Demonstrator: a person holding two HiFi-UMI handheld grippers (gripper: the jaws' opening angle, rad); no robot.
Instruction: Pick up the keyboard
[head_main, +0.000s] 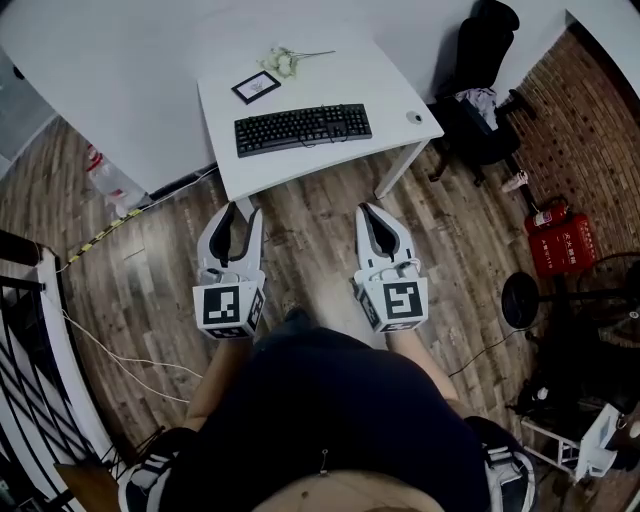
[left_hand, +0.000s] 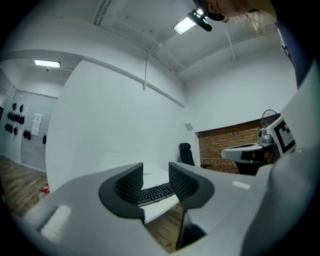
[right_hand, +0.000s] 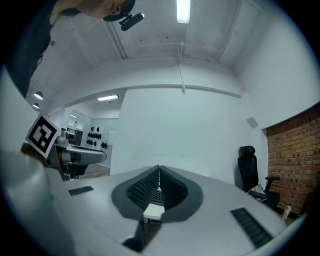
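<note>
A black keyboard (head_main: 303, 128) lies along the front of a white table (head_main: 330, 70), some way ahead of both grippers. I hold my left gripper (head_main: 238, 212) level over the wooden floor, short of the table's front edge, with its jaws apart and nothing between them. In the left gripper view, the keyboard (left_hand: 156, 192) shows far off through the gap of the left gripper (left_hand: 155, 172). My right gripper (head_main: 378, 210) is beside it, also short of the table. The right gripper (right_hand: 159, 172) has its pads pressed together on nothing, and the table corner (right_hand: 153, 212) shows below them.
On the table sit a framed picture (head_main: 256, 87), a sprig of flowers (head_main: 281, 61) and a small round object (head_main: 414, 117). A black office chair (head_main: 480, 60) stands right of the table, near a brick wall with red fire extinguishers (head_main: 560, 240). Cables cross the floor at left.
</note>
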